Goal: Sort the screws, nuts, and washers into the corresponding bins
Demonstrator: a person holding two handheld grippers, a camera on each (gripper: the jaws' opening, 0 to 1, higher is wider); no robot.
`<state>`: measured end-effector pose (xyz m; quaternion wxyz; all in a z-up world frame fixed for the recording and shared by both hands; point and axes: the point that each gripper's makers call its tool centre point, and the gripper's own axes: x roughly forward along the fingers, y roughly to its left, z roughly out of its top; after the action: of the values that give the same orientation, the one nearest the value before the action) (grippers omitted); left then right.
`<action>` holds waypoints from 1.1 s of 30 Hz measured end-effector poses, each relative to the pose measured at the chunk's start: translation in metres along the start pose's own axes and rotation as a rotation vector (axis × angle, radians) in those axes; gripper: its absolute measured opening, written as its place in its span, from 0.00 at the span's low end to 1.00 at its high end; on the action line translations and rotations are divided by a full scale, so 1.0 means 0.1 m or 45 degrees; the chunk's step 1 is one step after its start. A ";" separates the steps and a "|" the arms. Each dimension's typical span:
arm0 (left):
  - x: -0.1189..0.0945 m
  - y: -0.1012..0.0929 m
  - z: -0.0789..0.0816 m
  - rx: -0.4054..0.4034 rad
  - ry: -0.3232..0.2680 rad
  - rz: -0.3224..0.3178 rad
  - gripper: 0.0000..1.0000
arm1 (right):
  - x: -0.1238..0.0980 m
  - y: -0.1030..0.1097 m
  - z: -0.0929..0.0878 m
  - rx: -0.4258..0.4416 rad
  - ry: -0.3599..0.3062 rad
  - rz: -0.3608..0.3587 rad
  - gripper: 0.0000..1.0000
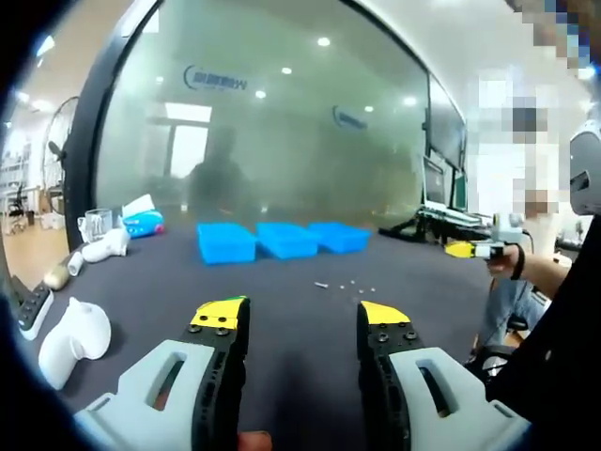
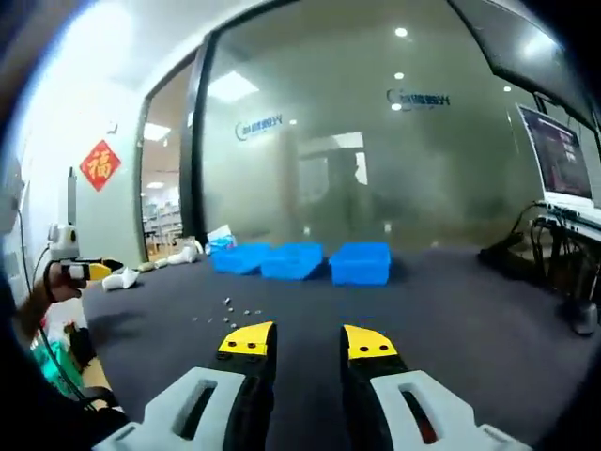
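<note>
1. Jaws of the left tool stand wide apart, gripping nothing, hovering over the dark surface.
2. Right tool is likewise spread and empty.
3. Small screws, nuts and washers lie scattered on the surface, well ahead of both tools.
4. 3 blue bins sit in a row beyond them.
5. White objects and a clear cup rest at the left edge.

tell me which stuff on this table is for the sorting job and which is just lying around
For the job:
- three blue bins in a row
- small loose fasteners scattered on the dark table in front of the bins; too small to tell apart

Lying about:
- white handheld objects at the table's edge
- clear cup
- blue and pink packet
- monitors
</note>
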<state>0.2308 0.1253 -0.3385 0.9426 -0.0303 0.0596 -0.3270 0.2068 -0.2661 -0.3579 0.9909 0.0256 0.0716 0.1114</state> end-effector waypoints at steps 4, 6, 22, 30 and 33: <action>0.02 -0.02 -0.01 -0.006 0.002 -0.008 0.45 | 0.02 0.00 0.02 0.004 0.006 0.001 0.24; 0.02 -0.04 -0.01 -0.005 0.002 -0.010 0.45 | 0.03 0.01 0.02 0.006 0.015 0.006 0.24; 0.01 -0.02 -0.05 -0.017 0.005 -0.005 0.45 | 0.39 0.34 0.21 -0.159 0.091 0.107 0.23; -0.02 0.01 -0.04 -0.016 0.002 0.008 0.45 | 0.74 0.65 0.25 -0.248 0.169 0.236 0.23; -0.03 0.03 -0.05 -0.017 0.005 0.014 0.45 | 0.88 0.73 0.25 -0.262 0.196 0.261 0.23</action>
<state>0.2300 0.1291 -0.3436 0.9441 -0.0355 0.0638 -0.3214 0.2799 -0.1766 -0.3402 0.9632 -0.0776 0.1327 0.2204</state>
